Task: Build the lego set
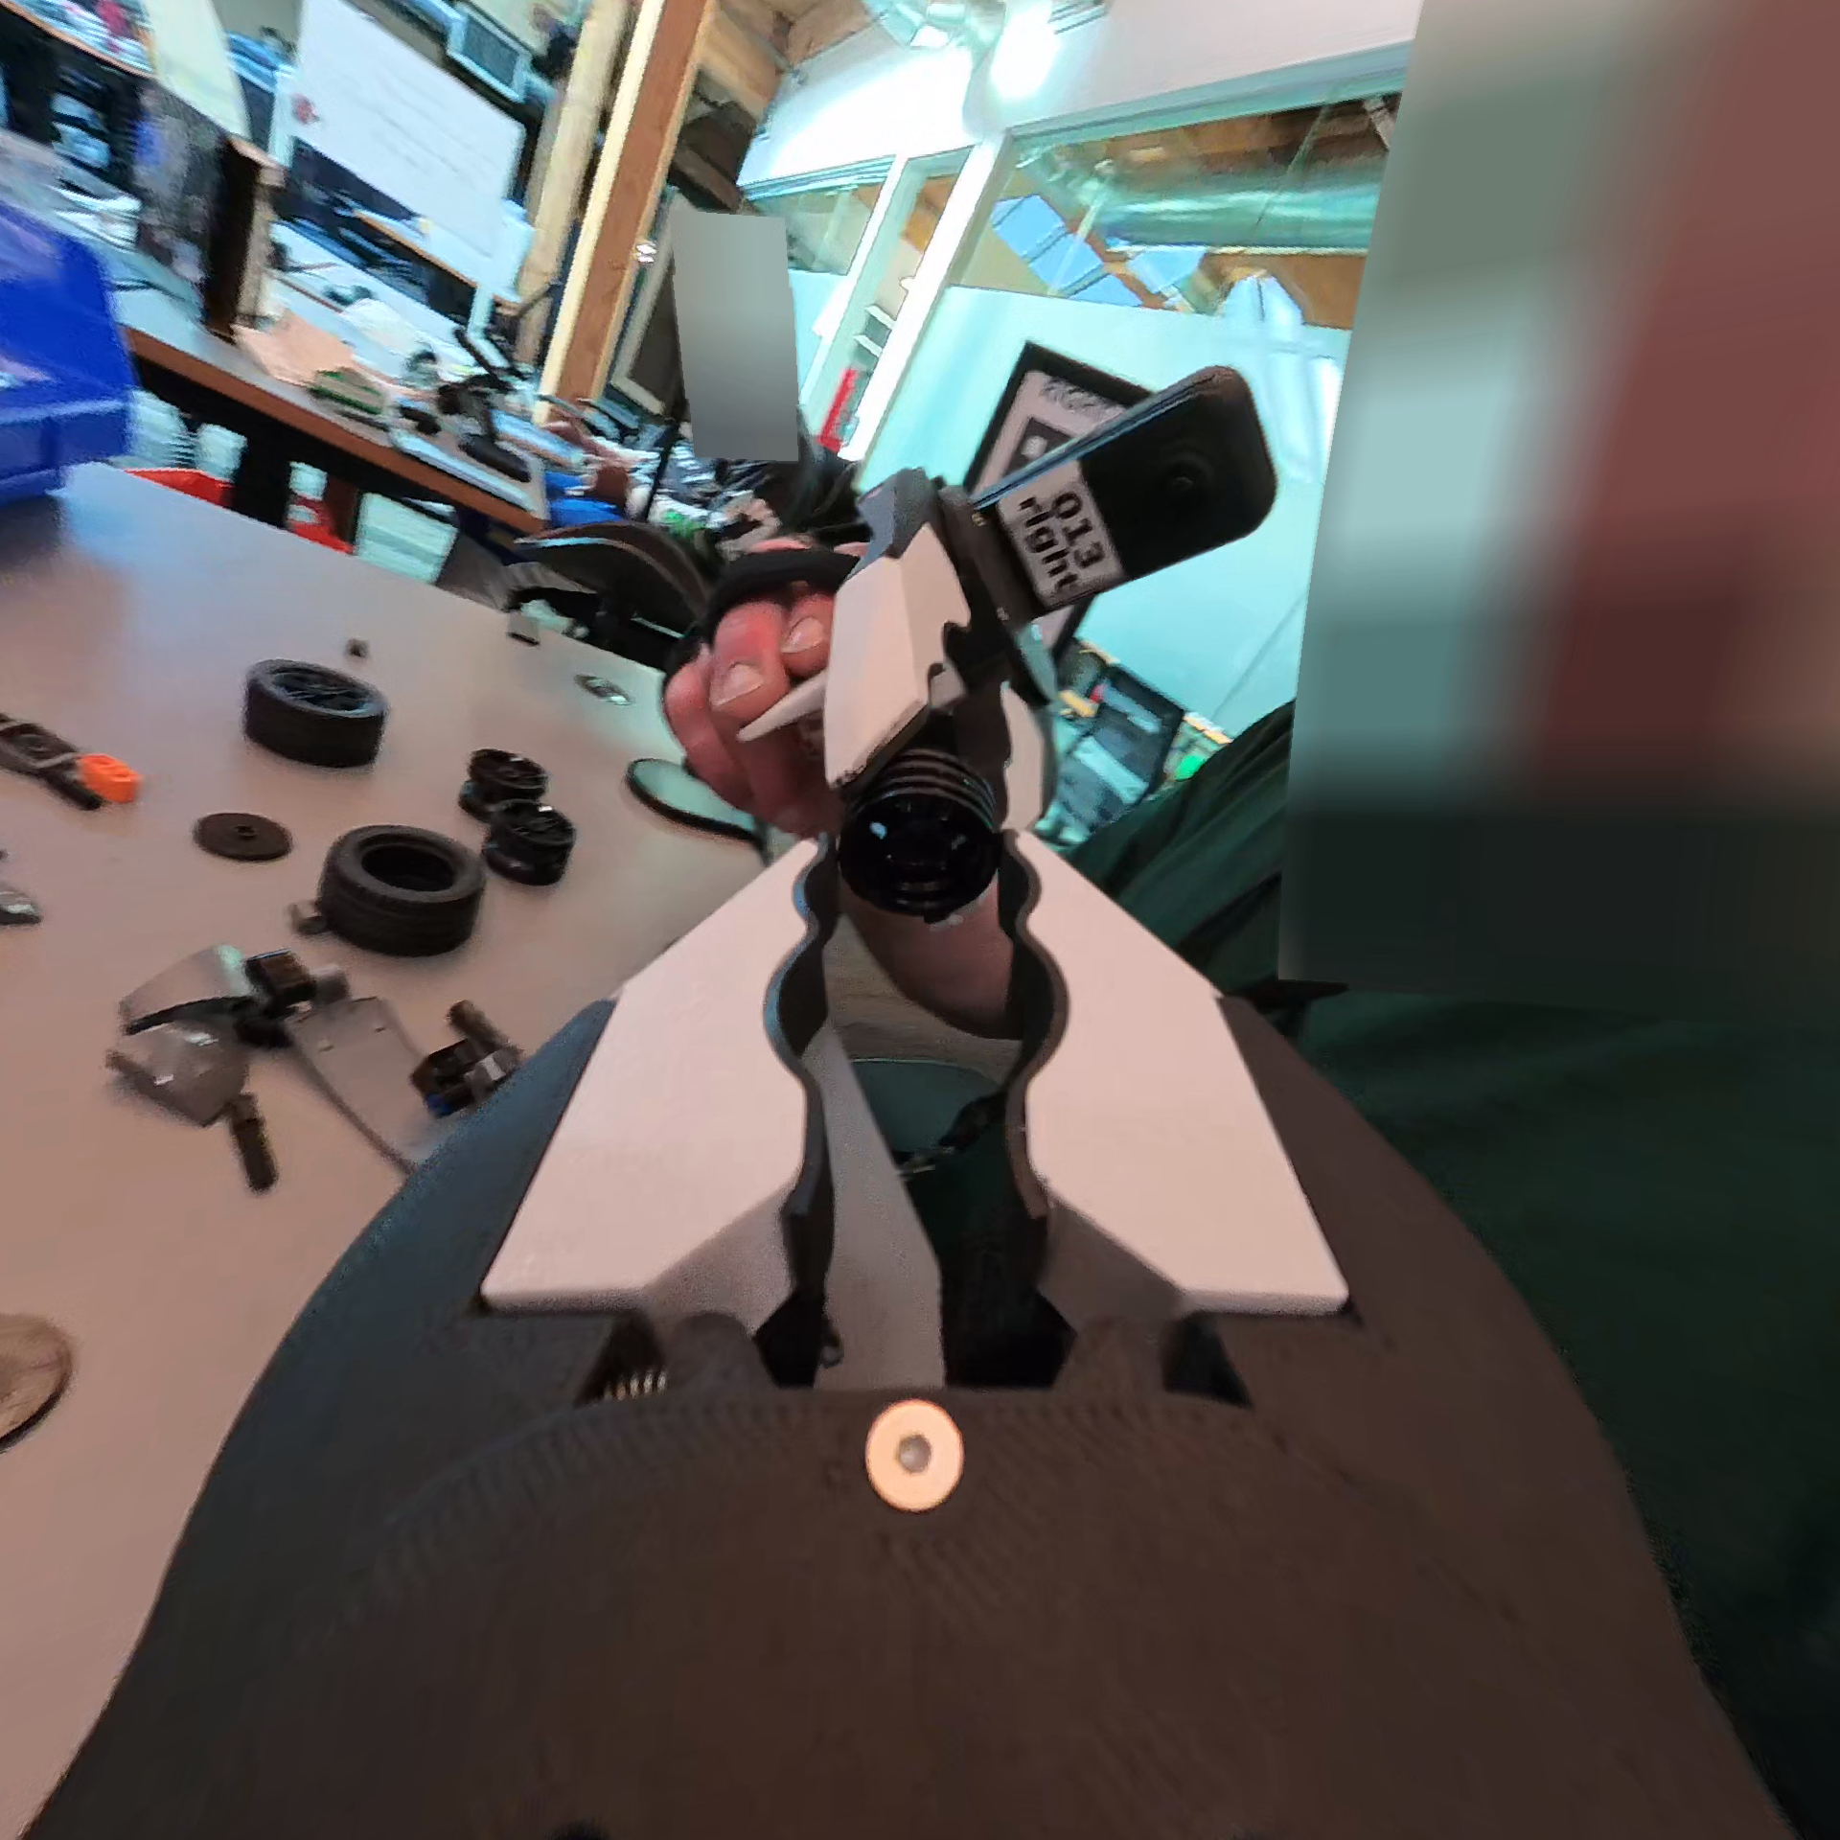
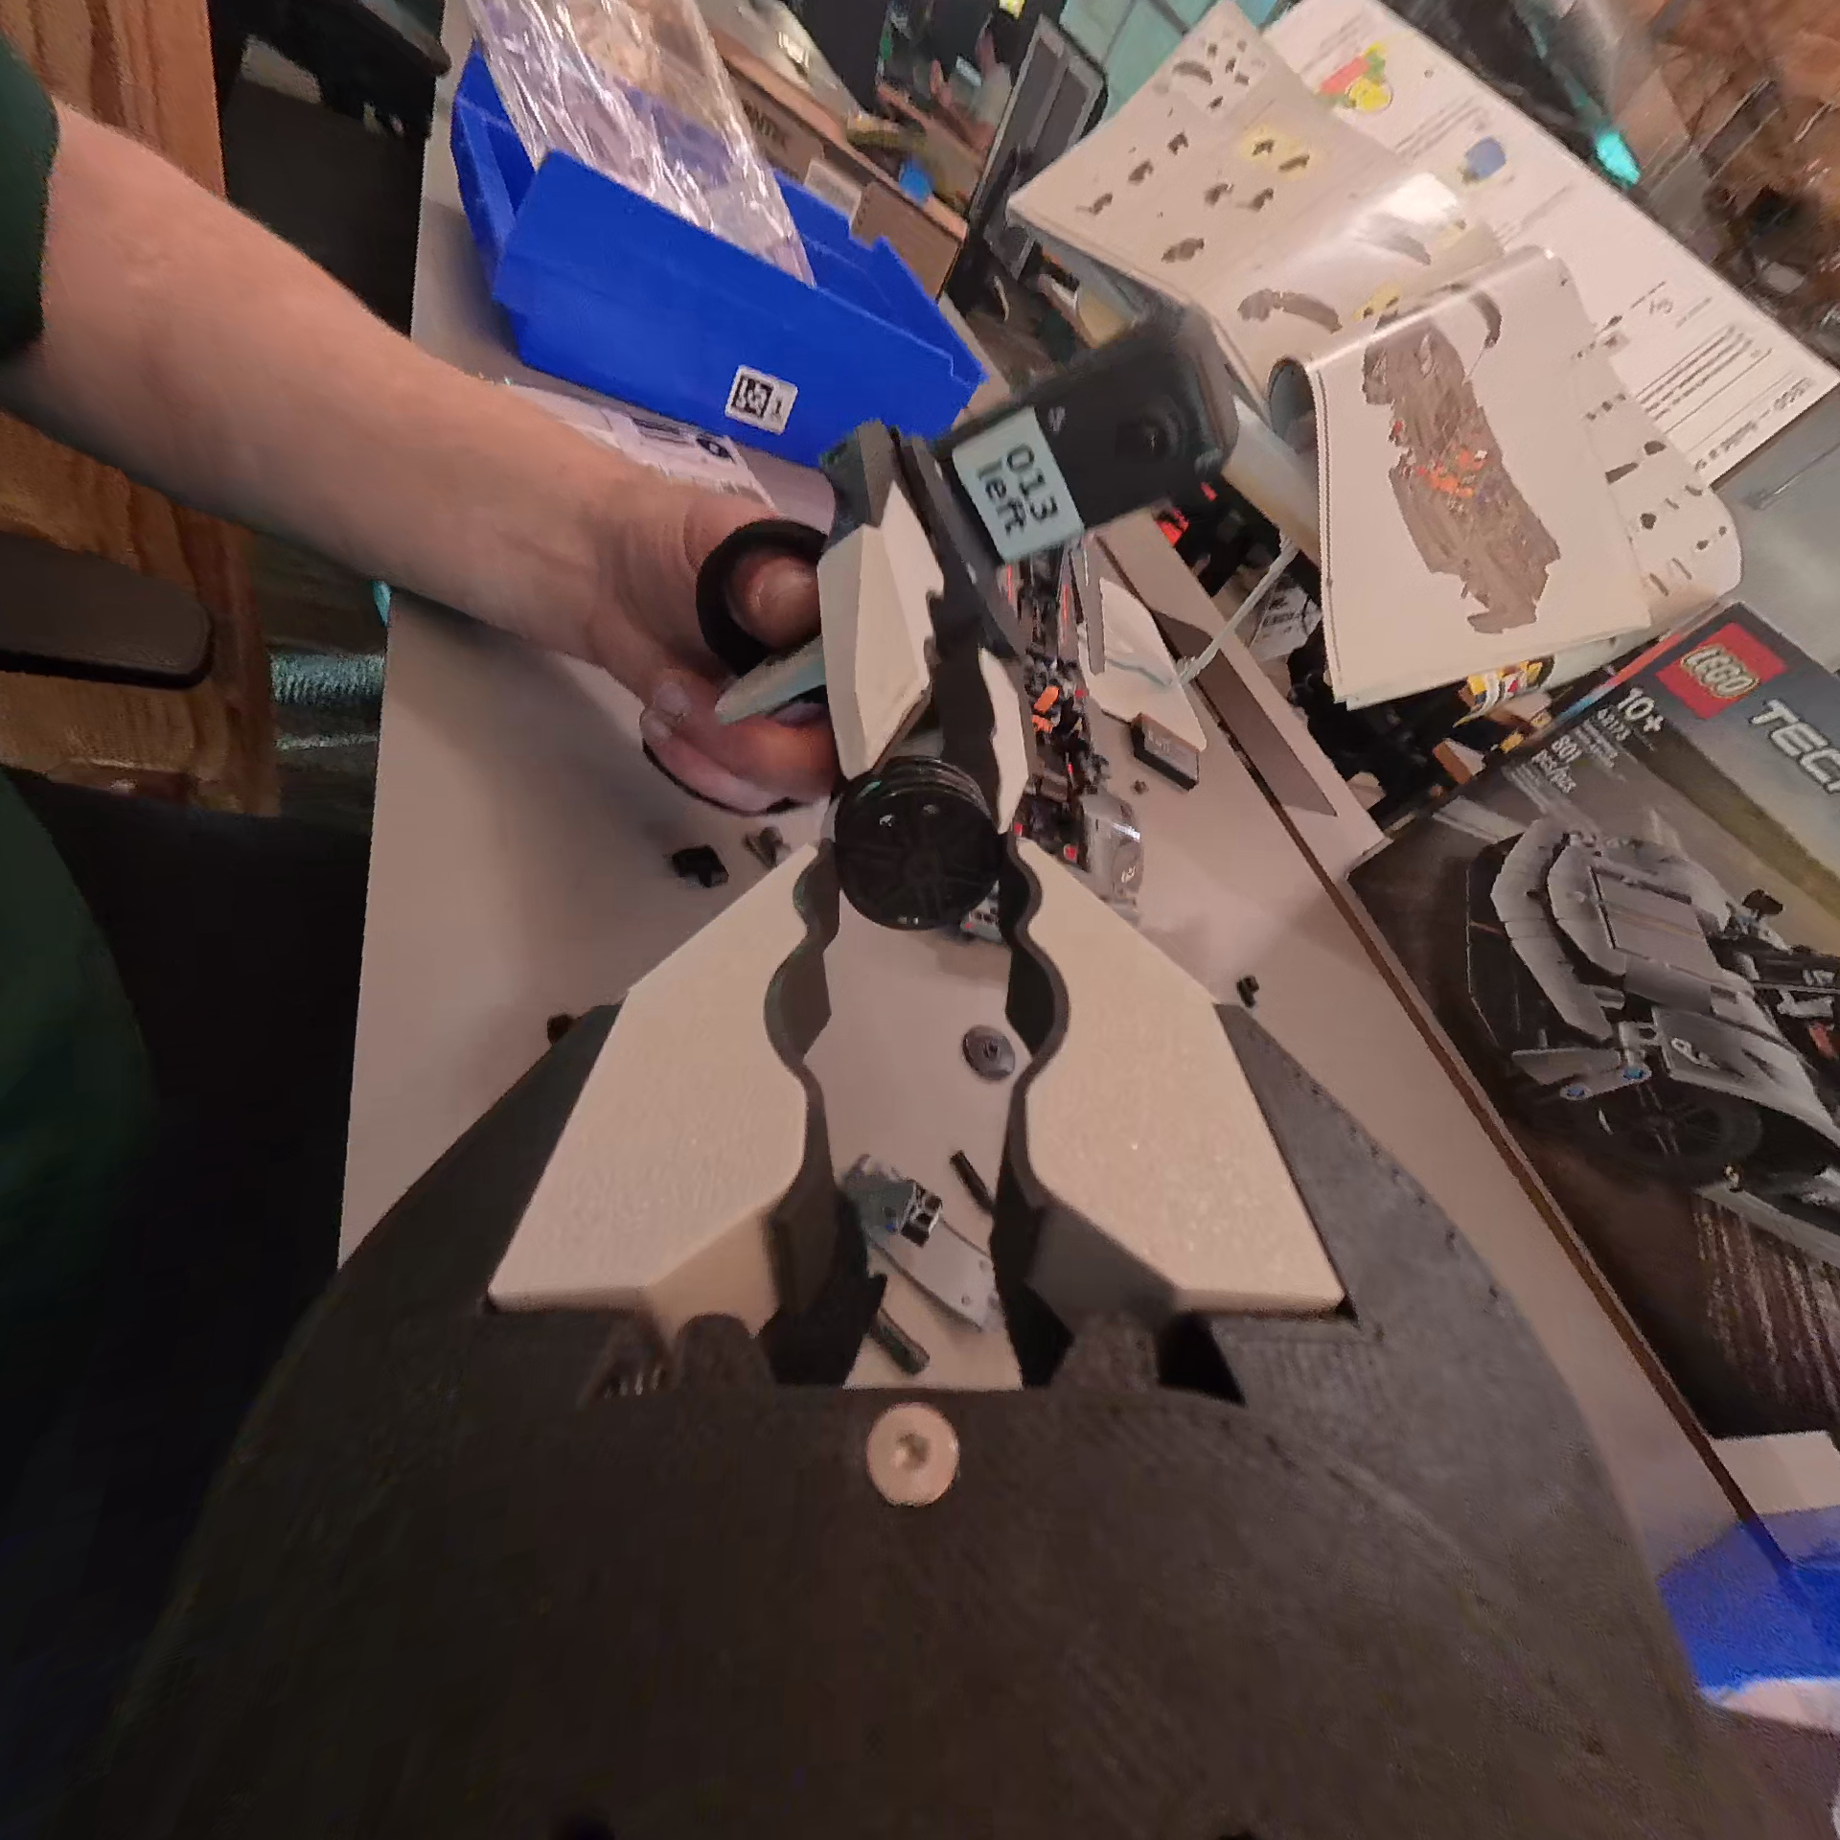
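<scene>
While both hand-held grippers meet, black wheel rim, axis seemingly toward camera.

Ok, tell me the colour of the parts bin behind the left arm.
Bright blue parts bin; the right wrist view shows it best.

Both grippers meet tip to tip above the table, each pinching the same black wheel rim from opposite sides. The left gripper has its jaws narrowed on the rim, as does the right gripper. A bare forearm reaches from the near left edge, its hand wrapped round the left gripper's handle
</scene>
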Available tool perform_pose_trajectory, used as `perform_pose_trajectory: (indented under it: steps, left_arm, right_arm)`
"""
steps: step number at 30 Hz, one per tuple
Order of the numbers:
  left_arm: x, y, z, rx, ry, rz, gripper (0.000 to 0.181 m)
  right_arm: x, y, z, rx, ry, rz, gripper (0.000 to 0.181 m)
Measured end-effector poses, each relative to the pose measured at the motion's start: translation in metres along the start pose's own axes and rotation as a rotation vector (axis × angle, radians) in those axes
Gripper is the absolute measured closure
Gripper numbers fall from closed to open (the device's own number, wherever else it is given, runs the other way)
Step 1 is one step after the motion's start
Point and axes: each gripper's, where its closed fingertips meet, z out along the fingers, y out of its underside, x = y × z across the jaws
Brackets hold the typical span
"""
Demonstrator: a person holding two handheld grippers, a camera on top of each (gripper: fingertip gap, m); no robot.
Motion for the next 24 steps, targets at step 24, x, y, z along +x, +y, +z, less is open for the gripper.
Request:
perform_pose_trajectory:
  steps: [24]
  left_arm:
    - [-0.03,0.084,0.001,-0.521,-0.439,0.418,0.168]
  right_arm:
    - [-0.069,0.099,0.006,-0.653,-0.519,0.067,0.151]
